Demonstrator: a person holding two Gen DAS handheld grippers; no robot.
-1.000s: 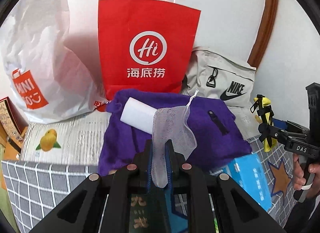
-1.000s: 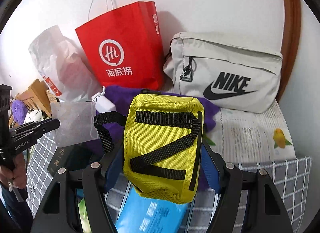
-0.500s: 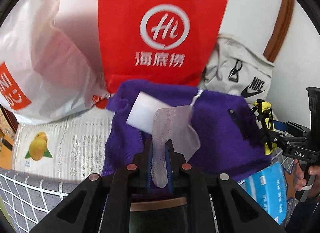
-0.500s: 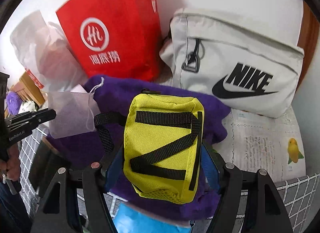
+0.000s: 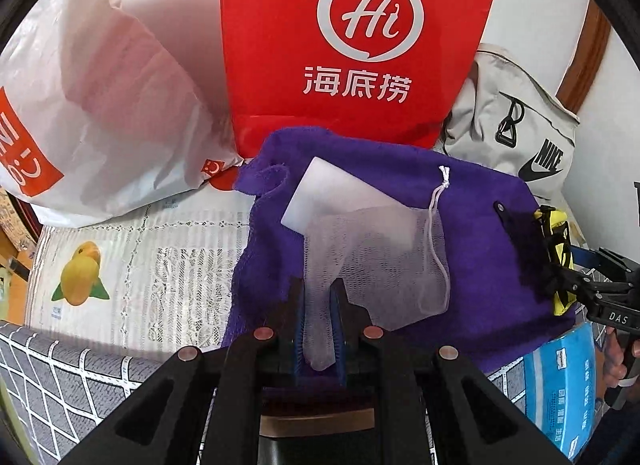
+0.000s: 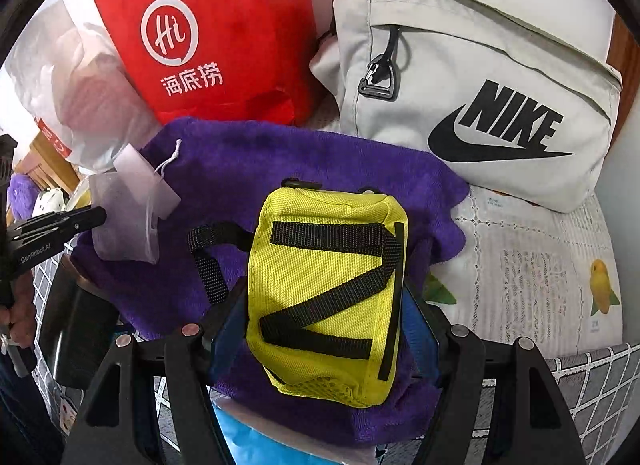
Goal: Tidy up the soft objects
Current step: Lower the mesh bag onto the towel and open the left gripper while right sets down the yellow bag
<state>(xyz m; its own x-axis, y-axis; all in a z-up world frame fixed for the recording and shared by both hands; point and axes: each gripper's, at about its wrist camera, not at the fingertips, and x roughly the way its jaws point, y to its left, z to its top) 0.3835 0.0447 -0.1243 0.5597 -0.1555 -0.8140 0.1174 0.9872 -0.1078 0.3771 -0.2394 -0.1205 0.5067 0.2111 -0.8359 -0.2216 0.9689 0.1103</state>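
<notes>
surface [image 5: 132,265]: covered by a pale lace-patterned cloth printed with yellow fruit; a grey grid-check cloth lies along its near edge.
white plastic bag [image 5: 100,105]: crumpled, far left, with an orange panel whose large white letters are cut off by the frame edge; they cannot be read in full.
red paper bag [image 5: 352,45]: upright against the wall, white ring logo reading "Hi" with 3 white Chinese characters, 海底捞, under it; its foot touches the purple towel.
grey bag [image 6: 480,77]: leans on the wall to the right of the red paper bag, black "NIKE" and swoosh on its front, a black clip on its zip pull.
purple towel [image 5: 480,233]: spread on the surface before the 2 bags; both held things hang over it.
blue box [image 5: 560,389]: pokes out from under the towel's near right edge; its white print is too small to read.
yellow pouch [image 6: 328,293]: crossed by black webbing straps, mesh at its lower end, gripped across its width by the right tool [image 6: 324,329], whose blue pads press its 2 sides. In the left view that tool's body reads "DAS".
mesh drawstring pouch [image 5: 380,257]: sheer white, a white block inside, cord knotted at the top; its lower corner is pinched in the left tool [image 5: 320,329], jaws almost together. In the right view that tool's arm reads "GenRobot.AI".
</notes>
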